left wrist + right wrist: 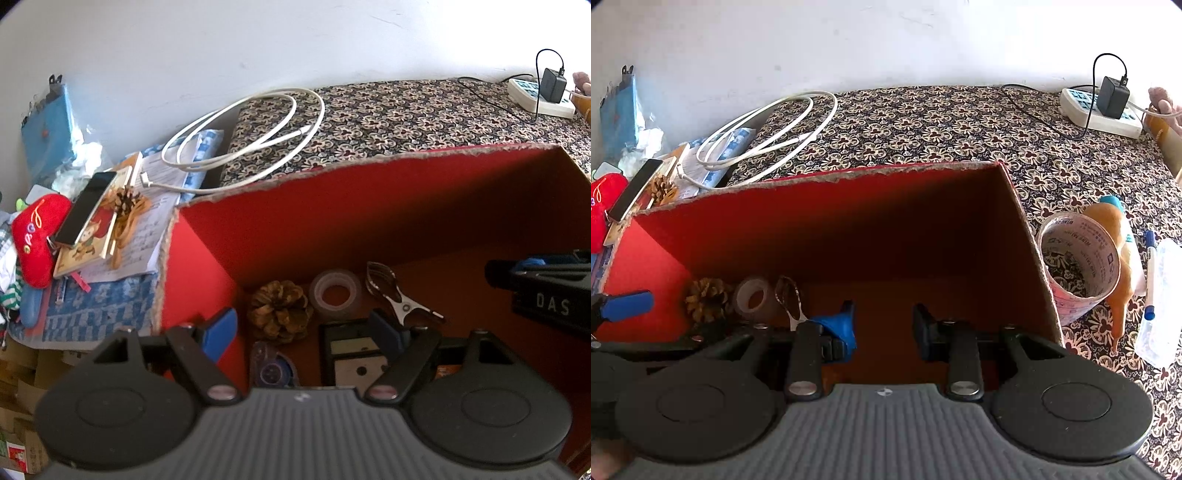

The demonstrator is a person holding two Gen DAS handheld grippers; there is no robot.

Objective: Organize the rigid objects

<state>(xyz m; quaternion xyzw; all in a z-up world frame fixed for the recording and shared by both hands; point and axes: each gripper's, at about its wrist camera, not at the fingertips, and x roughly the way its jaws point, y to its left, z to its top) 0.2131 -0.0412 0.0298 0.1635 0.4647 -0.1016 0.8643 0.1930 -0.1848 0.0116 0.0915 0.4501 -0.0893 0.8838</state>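
An open cardboard box with a red inside stands on a patterned cloth. On its floor lie a pine cone, a clear tape roll, a metal clip, a black-and-white flat item and a round blue-purple item. My left gripper hangs open and wide over the pine cone, holding nothing. My right gripper hovers open over the bare right part of the box floor, with a small gap and nothing in it.
Right of the box lie a large printed tape roll, an orange-brown bottle, a marker and a plastic bag. A white cable, phone, books and second pine cone are at left. A power strip sits far right.
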